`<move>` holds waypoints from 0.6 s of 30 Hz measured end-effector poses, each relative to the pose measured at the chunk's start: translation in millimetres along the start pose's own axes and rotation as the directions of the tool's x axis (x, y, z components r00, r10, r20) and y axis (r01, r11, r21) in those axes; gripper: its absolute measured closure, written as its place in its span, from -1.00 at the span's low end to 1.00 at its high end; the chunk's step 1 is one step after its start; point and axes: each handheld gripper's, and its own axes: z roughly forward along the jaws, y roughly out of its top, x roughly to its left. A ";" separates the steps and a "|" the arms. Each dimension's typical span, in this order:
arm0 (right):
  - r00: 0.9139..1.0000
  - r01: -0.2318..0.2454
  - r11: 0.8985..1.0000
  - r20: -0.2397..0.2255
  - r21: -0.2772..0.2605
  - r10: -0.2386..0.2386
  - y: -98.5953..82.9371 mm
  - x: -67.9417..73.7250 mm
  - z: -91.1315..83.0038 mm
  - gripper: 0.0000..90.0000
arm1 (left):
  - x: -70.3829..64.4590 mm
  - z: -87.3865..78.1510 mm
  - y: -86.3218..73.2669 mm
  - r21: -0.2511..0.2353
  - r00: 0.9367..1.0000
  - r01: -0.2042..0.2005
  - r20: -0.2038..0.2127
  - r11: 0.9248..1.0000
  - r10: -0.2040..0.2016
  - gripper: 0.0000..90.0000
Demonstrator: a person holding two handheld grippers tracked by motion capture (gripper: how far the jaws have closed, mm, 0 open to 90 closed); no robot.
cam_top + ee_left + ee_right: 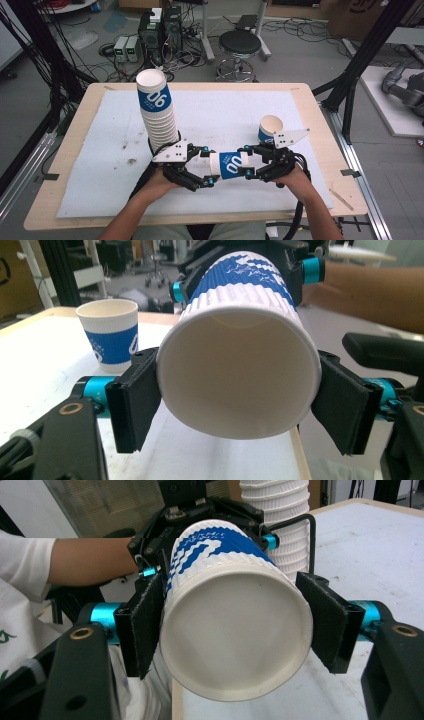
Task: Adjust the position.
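Low in the middle of the frame, both the left tongs (207,167) and the right tongs (248,161) are clamped on one white-and-blue ribbed paper cup (230,165) lying sideways above the table (75,130). A handover, I'd say; next, one side should let go.

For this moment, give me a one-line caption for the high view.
Left gripper and right gripper hold one paper cup sideways between them, beside a tall cup stack.

We see our left gripper (207,167) and right gripper (246,161) as black linkages with cyan joint pins, grey three-cornered top plates, black trailing cables, and a white sleeve (22,560).
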 end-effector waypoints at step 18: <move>0.936 0.251 0.905 0.152 0.344 -0.318 47.9 25.5 16.8 -0.56 | -1.4 -3.2 27.3 0.238 0.996 -0.064 -0.039 0.969 0.076 -0.43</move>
